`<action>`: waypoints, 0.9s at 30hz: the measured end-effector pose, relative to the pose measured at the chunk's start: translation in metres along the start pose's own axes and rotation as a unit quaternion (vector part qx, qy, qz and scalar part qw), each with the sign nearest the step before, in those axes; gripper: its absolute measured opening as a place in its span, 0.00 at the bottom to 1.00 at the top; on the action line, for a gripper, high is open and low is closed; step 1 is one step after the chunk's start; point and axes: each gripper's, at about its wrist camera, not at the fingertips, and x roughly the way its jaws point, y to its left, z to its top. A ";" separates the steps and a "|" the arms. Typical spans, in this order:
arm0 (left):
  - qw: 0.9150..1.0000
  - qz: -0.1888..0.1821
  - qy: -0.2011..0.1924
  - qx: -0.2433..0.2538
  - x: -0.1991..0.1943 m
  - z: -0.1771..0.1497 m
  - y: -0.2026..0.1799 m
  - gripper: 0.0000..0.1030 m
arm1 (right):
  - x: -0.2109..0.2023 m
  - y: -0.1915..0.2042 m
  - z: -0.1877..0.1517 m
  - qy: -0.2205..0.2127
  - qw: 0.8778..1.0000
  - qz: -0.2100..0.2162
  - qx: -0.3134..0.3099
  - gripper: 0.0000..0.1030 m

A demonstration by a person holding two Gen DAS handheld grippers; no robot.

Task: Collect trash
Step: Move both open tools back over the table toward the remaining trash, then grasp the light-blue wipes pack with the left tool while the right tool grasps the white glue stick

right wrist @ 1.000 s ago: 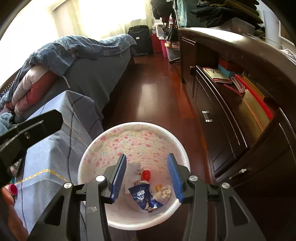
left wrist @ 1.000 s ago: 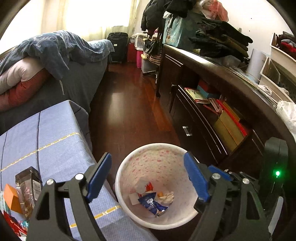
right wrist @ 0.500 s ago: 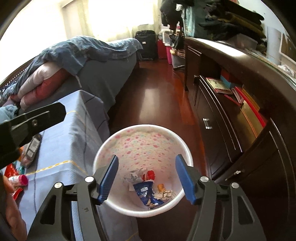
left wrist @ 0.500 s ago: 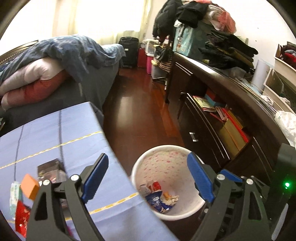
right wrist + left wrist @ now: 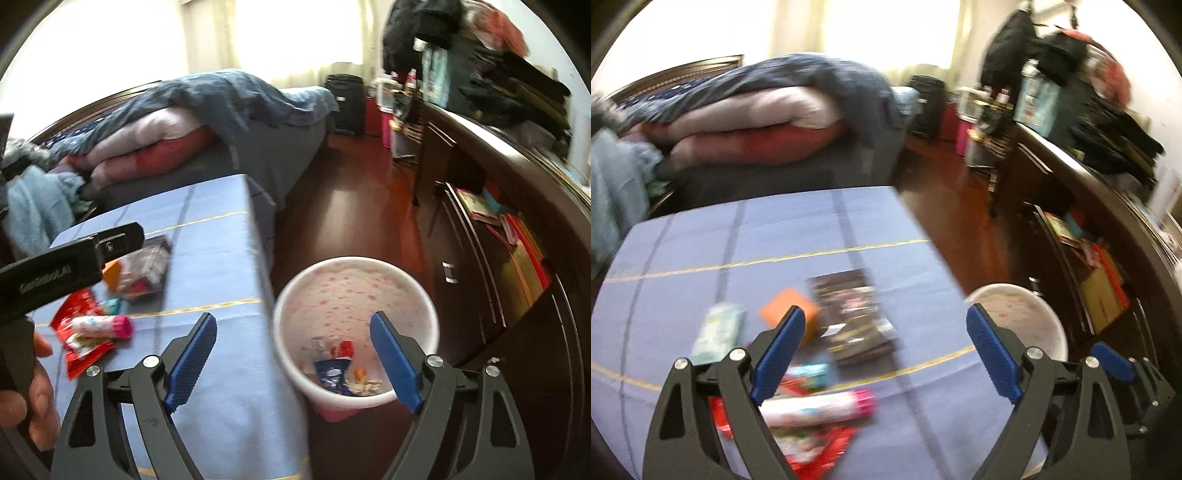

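A white speckled trash bin (image 5: 354, 280) stands on the floor beside the blue-clothed table (image 5: 221, 258) and holds several wrappers (image 5: 332, 373). On the table lie a dark snack packet (image 5: 853, 314), an orange box (image 5: 790, 310), a green pack (image 5: 718, 332), a white and pink tube (image 5: 816, 406) and a red wrapper (image 5: 820, 443). My left gripper (image 5: 886, 354) is open and empty above this litter. My right gripper (image 5: 291, 362) is open and empty above the bin's left rim. The bin also shows in the left wrist view (image 5: 1019, 314).
A bed (image 5: 757, 122) piled with bedding lies behind the table. A dark low cabinet (image 5: 517, 236) with books runs along the right. Wooden floor (image 5: 354, 206) lies between them. A suitcase (image 5: 343, 103) stands at the far end.
The left gripper has swung left from over the bin to over the table's litter. The right gripper has pulled back, opened wider and shifted a little left.
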 end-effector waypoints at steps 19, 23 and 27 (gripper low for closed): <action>0.982 0.143 0.105 -0.070 0.052 -0.011 0.135 0.83 | -0.007 0.087 -0.009 0.013 0.996 0.050 -0.071 0.84; 0.982 0.139 0.116 -0.060 0.059 -0.017 0.136 0.75 | -0.003 0.101 -0.011 0.019 0.995 0.059 -0.078 0.84; 0.984 0.136 0.103 -0.054 0.054 -0.019 0.140 0.47 | 0.003 0.120 -0.015 0.034 0.993 0.078 -0.087 0.85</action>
